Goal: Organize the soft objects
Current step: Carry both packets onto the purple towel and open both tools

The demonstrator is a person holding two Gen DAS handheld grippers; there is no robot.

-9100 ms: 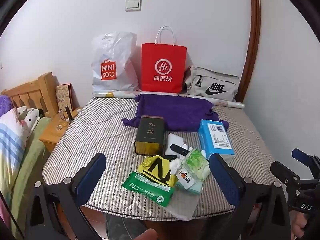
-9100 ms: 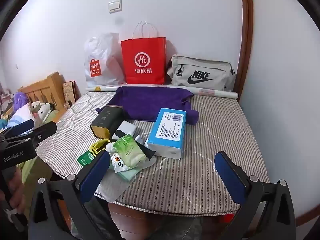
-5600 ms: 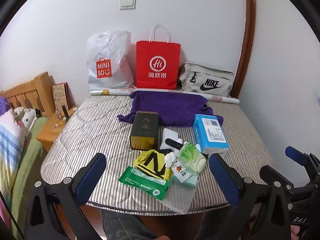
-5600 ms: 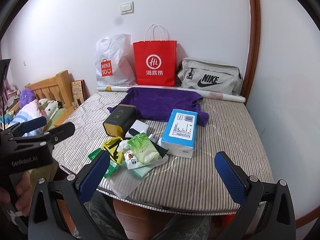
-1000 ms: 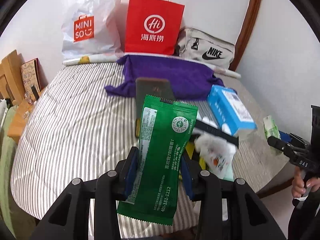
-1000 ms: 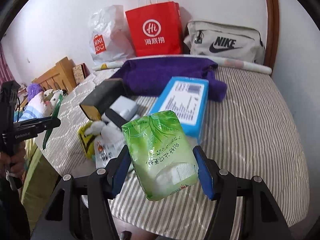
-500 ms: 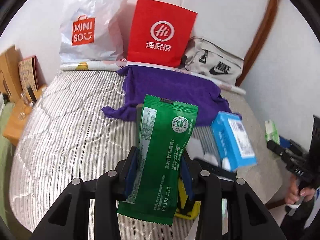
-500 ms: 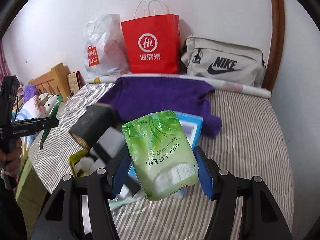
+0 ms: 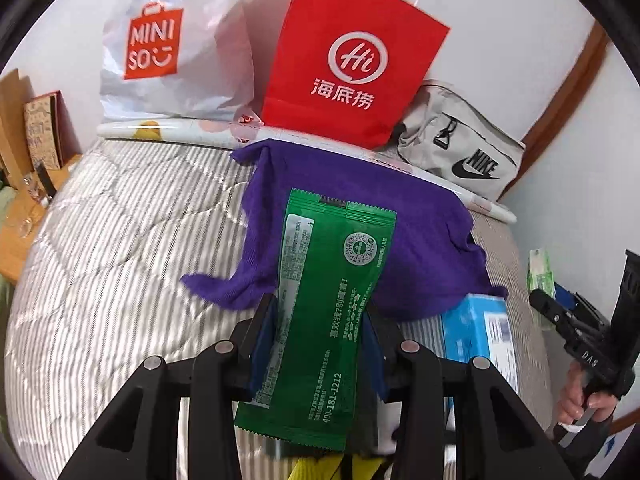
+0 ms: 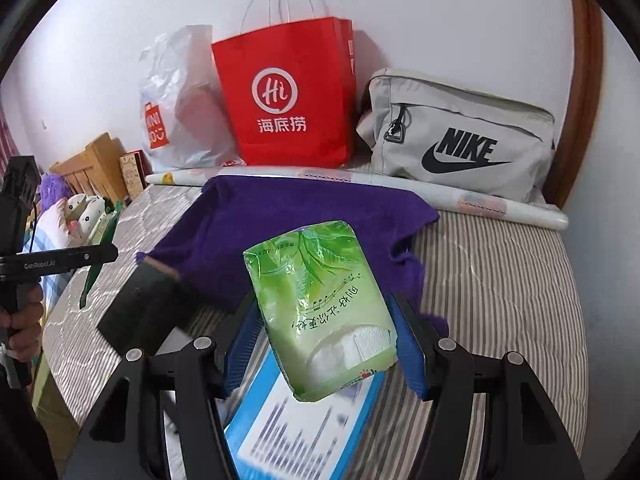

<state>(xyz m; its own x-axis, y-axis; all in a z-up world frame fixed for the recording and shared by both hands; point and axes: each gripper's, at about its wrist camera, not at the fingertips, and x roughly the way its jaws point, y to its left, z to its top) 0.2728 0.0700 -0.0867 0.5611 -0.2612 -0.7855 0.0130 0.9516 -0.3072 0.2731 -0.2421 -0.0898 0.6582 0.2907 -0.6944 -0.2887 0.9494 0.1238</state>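
On the striped bed [image 10: 500, 280], behind a purple towel [image 10: 300, 224], stand a white MINISO bag [image 9: 168, 52], a red "Hi" paper bag [image 9: 352, 60] and a grey NIKE pouch [image 10: 460, 136]. The right gripper [image 10: 326, 340] has its fingers pressed on a soft, squashy green tissue pack [image 10: 320, 304], held by its sides above the towel's near edge. The left gripper [image 9: 320, 340] pinches a thin, light, probably slippery green wipes packet [image 9: 324, 312] at mid-length; it reads "400-181-1212".
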